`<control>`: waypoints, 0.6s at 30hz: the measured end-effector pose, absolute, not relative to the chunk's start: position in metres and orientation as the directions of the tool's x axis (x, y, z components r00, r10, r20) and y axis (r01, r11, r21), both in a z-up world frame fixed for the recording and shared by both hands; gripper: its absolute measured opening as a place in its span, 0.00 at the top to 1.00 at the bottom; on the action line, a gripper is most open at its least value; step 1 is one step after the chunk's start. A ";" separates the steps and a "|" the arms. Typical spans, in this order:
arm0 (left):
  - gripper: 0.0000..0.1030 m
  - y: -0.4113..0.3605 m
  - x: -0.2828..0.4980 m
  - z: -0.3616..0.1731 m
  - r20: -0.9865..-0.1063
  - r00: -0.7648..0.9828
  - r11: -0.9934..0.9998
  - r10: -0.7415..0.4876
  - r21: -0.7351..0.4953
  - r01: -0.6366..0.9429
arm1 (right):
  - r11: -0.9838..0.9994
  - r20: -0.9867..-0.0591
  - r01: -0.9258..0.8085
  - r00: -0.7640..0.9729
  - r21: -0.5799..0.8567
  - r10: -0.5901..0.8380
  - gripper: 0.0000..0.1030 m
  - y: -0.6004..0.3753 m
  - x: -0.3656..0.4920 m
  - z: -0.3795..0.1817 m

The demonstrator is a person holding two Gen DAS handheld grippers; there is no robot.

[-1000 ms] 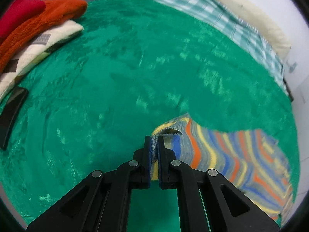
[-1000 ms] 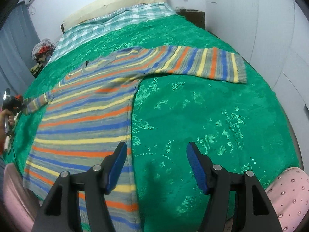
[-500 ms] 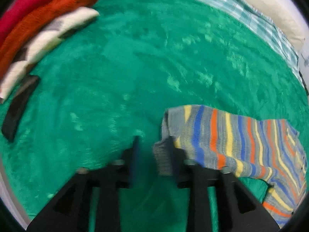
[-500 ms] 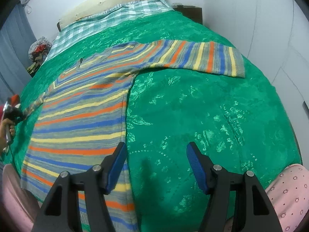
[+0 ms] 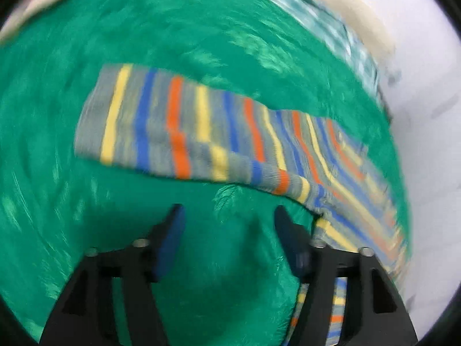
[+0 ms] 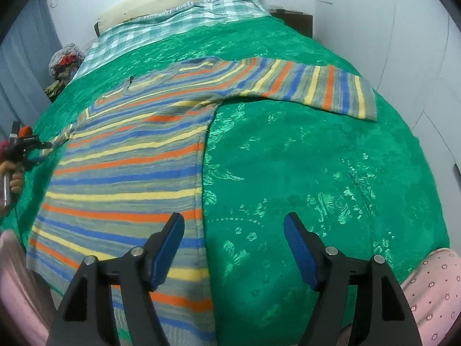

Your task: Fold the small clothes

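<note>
Striped sweater (image 6: 126,167) lies flat, face up, on the green bedspread (image 6: 317,173), body running away from the cameras toward the checked sheet (image 6: 178,26), both sleeves spread sideways. Left sleeve (image 5: 178,127) lies stretched across the left wrist view, long axis side to side, cuff at its left end, and sits just ahead of the left gripper (image 5: 227,216). That gripper's jaws have just been opening; nothing between them now, only bare bedspread, so the cuff is released. Right gripper (image 6: 233,225) also stands spread and empty, hovering over the sweater's hem edge, with the right sleeve (image 6: 317,86) well ahead and off to its right. My read: left is the nearer tool for its sleeve; folding it means carrying the cuff along the sleeve axis, inward over the body.
</note>
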State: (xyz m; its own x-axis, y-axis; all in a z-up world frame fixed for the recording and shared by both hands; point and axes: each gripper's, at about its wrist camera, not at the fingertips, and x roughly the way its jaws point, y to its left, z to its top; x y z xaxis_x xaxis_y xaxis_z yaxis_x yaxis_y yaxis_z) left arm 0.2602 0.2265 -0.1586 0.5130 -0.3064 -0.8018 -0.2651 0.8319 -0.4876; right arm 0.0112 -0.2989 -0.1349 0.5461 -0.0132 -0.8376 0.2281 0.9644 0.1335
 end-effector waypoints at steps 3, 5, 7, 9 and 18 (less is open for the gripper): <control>0.43 0.251 0.244 -0.174 -0.709 0.612 0.715 -0.351 -0.624 -0.314 | 0.962 -0.845 0.229 0.534 0.147 0.002 0.31 -0.299 0.015 -0.140; 0.58 0.268 0.240 -0.182 -0.674 0.656 0.640 -0.341 -0.677 -0.364 | 0.963 -0.852 0.222 0.523 0.154 0.016 0.31 -0.298 0.018 -0.144; 0.75 0.281 0.238 -0.191 -0.669 0.678 0.599 -0.306 -0.689 -0.409 | 0.966 -0.854 0.212 0.520 0.151 0.020 0.31 -0.294 0.018 -0.146; 0.93 0.287 0.239 -0.200 -0.681 0.676 0.586 -0.281 -0.680 -0.441 | 0.968 -0.853 0.203 0.522 0.146 0.019 0.31 -0.291 0.018 -0.145; 0.98 0.291 0.236 -0.183 -0.723 0.645 0.624 -0.249 -0.629 -0.464 | 0.965 -0.852 0.218 0.524 0.145 0.009 0.31 -0.294 0.017 -0.144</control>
